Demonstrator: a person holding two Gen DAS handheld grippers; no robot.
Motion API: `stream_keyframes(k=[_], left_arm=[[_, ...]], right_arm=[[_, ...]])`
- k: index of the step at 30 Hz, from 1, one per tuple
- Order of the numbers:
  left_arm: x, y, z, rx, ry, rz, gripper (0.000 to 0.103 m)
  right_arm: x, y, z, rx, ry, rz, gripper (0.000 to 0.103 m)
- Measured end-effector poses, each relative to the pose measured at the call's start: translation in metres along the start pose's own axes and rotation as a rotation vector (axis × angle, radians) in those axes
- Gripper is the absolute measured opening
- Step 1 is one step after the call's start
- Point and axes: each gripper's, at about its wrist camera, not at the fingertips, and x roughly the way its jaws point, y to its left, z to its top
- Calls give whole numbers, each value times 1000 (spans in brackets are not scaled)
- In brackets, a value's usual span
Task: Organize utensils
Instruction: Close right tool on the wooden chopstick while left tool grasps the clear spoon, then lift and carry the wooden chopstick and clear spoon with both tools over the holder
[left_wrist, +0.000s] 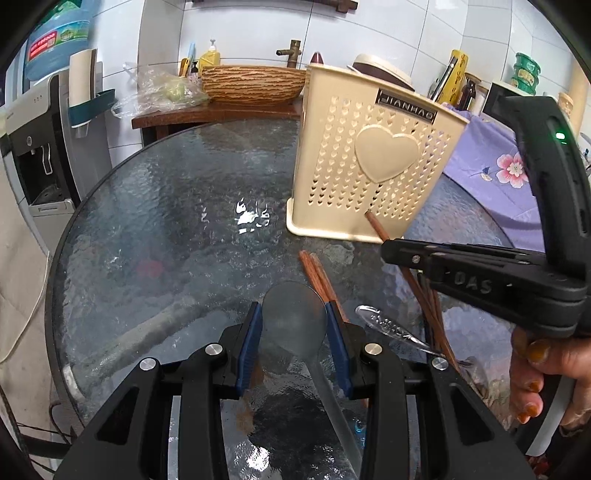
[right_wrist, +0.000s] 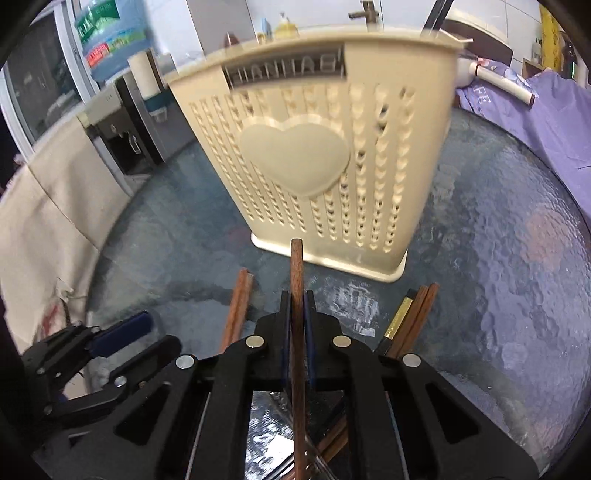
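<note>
A clear plastic spoon (left_wrist: 295, 325) is framed by the blue fingers (left_wrist: 246, 354) of the left gripper (left_wrist: 293, 347), which are spread about as wide as its bowl; whether the pads actually touch the bowl cannot be told, and the spoon's handle runs back beneath the gripper over the glass worktop (left_wrist: 166, 206). The right gripper (right_wrist: 296, 332) is closed on a single brown chopstick (right_wrist: 296, 295), which is pinched between the narrow fingers (right_wrist: 285, 325) and projects straight ahead of them, its tip ending just short of the base of the cream perforated utensil holder (right_wrist: 306, 155). The holder stands upright on the worktop, ahead of both pairs of fingers. Two more chopsticks (right_wrist: 236, 314) lie flat just left of the right fingers, and a further bundle (right_wrist: 413, 321), one with a gold band, lies to their right. A second clear spoon (left_wrist: 391, 328) is seen right of the left fingers.
</note>
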Motion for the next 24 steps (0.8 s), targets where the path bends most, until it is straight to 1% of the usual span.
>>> stream_keyframes(k=[7,12,13,14,16,18,20,24], left_arm=[[-22,-3,10,-1,-50,-18,34],[-38,-9,16,12,-91,-29,34],[-41,-11,16,15,-97,-31,28],[-44,-12,17,19,-103,-36,8],[-47,-14,17,13,-101,-56,7],[-47,-17,18,25,-102,-50,7],[-46,-17,18,23,-103,-47,7],[-48,-15,18,7,-102,-65,6]], right_arm=[[-45,-5,1,12,-82,72,8],[-82,-2,-5,-12,-137,111,8],[-87,-1,-5,-17,-142,116,8],[-93,0,-6,-22,-149,121,8],[-105,2,-8,-38,-165,128,8],[-114,5,-9,-61,-179,127,8],[-119,7,-10,-80,-188,119,8],[-126,8,-10,-80,-196,125,8]])
